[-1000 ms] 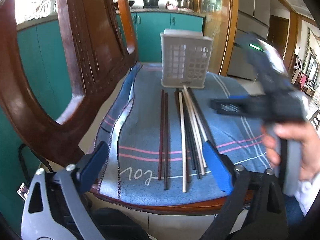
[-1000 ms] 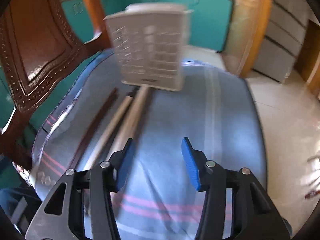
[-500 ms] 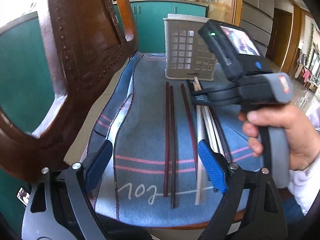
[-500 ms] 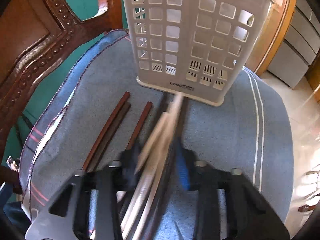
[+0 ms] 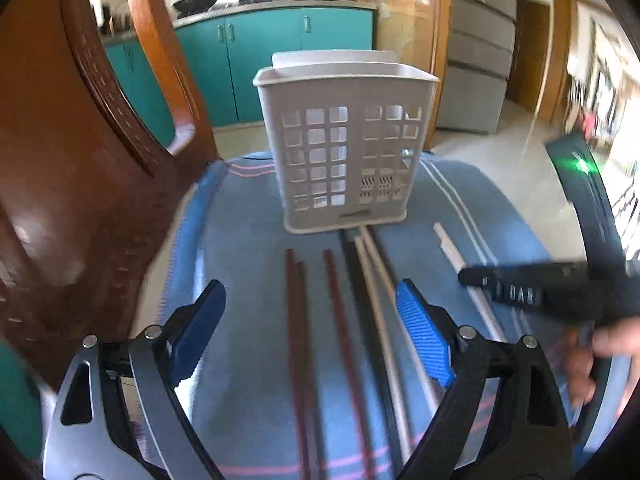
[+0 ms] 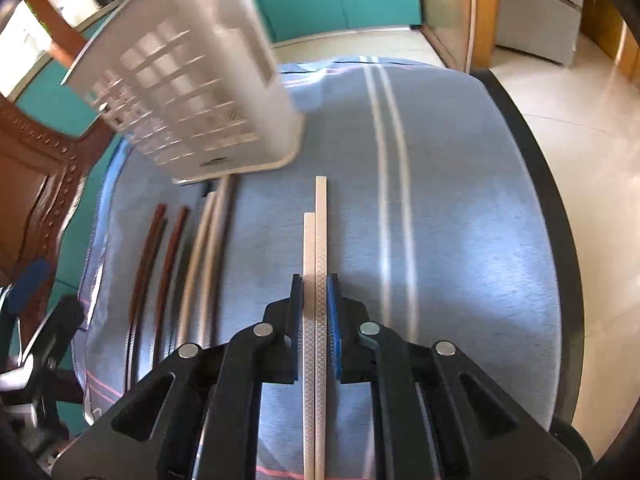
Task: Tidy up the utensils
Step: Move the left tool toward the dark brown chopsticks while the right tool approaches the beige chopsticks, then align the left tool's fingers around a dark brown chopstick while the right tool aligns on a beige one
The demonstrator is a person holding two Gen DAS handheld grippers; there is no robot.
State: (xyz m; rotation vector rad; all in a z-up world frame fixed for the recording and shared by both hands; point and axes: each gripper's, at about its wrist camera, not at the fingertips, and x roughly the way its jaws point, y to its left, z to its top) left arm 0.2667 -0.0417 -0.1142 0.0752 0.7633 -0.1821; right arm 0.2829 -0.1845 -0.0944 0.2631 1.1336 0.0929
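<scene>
A pale slotted utensil basket (image 5: 344, 152) stands upright at the far end of a blue striped cloth (image 5: 248, 232). In front of it lie three dark red chopsticks (image 5: 296, 320), a black one (image 5: 360, 300) and pale ones (image 5: 376, 292), side by side. My left gripper (image 5: 310, 296) hangs open above their near ends, holding nothing. My right gripper (image 6: 315, 284) is closing, its pads pressed on a pair of white patterned chopsticks (image 6: 316, 240) that point toward the basket (image 6: 208, 92). In the left wrist view that pair (image 5: 448, 244) sits apart, to the right of the row.
The cloth covers a dark wooden chair seat (image 6: 532, 168) whose carved back (image 5: 60, 200) rises on the left. Tiled floor lies beyond the seat's right edge. Teal cabinets (image 5: 264, 52) stand behind. A hand (image 5: 608, 344) holds the right gripper's handle.
The right gripper closed on the white pair and carried it rightward, away from the row. The left gripper moved forward toward the basket and stayed open.
</scene>
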